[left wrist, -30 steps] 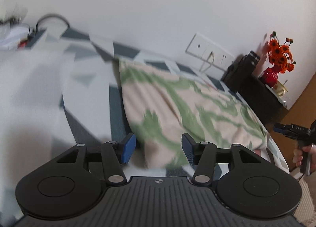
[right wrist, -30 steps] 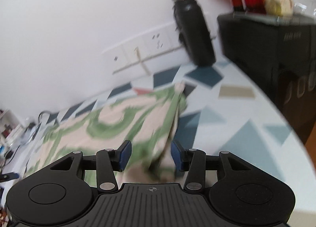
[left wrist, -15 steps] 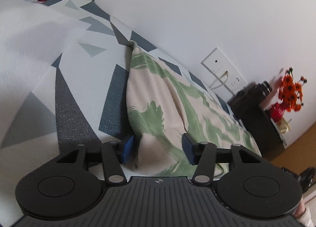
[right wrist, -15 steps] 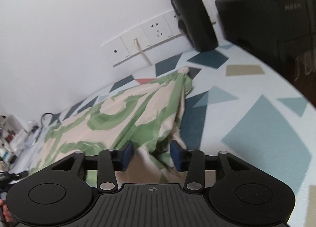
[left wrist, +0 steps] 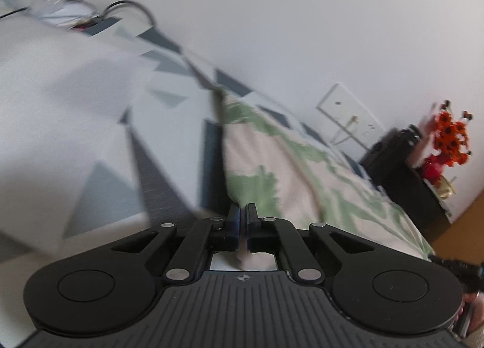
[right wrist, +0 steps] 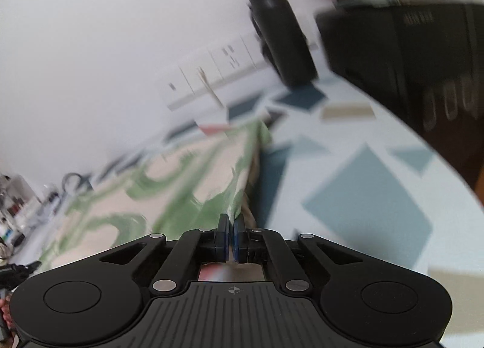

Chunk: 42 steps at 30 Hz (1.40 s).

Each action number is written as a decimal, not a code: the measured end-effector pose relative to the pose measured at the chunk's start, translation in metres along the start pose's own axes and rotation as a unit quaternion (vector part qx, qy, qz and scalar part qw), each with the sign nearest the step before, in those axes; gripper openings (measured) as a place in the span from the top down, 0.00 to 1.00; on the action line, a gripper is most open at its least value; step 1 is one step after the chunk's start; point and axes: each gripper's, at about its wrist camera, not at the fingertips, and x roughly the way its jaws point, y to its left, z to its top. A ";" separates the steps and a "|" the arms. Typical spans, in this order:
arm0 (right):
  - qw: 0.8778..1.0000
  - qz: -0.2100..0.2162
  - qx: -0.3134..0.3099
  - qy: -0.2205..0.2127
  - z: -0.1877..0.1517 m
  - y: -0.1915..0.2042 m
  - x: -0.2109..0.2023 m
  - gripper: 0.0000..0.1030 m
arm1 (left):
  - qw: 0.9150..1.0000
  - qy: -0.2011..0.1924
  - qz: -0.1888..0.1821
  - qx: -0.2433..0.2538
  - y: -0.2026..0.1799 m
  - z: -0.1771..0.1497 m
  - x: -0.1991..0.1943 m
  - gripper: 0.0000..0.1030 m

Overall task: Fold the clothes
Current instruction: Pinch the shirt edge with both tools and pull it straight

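Now both grippers are clamped on the garment (left wrist: 302, 172), a beige cloth with green patches that lies spread over the patterned table cover (left wrist: 169, 166). Half a second ago each pair of jaws stood wide around a near corner of the cloth; in the present frames they have closed. The left gripper (left wrist: 243, 221) has its blue pads pressed nearly together, with a sliver of pale fabric pinched between them at the corner farthest from the black cabinet (left wrist: 402, 172). The right gripper (right wrist: 230, 230) is likewise drawn in narrow on the corner nearer that cabinet, a green fold rising just ahead of its fingertips.

Both views are smeared with motion blur, more than in the earlier frames. From each held corner the cloth's side edge now runs taut and raised toward the wall, where before it lay slack on the cover. The rest of the garment lies across the cover, reaching back toward the wall sockets (right wrist: 211, 76) beside the cabinet.

A dark bottle (right wrist: 281, 36) stands against the wall just beside the cabinet, and a red vase with orange flowers (left wrist: 450, 142) sits on the cabinet's top. Far from the cabinet, at the other end of the table, a looped cable (left wrist: 130, 11) and blurred clutter lie by the wall.
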 end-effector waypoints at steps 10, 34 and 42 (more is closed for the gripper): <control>1.000 -0.012 -0.013 0.002 0.014 0.014 0.008 0.70 | 0.999 0.026 -0.025 0.018 -0.021 0.017 0.005 0.65; 0.999 -0.028 -0.038 -0.005 0.048 0.011 0.064 1.00 | 0.995 0.026 0.009 0.096 -0.042 0.039 0.037 0.97; 0.999 -0.050 -0.019 -0.011 0.049 0.003 0.053 0.62 | 0.997 0.018 0.047 0.058 -0.004 0.041 0.018 1.00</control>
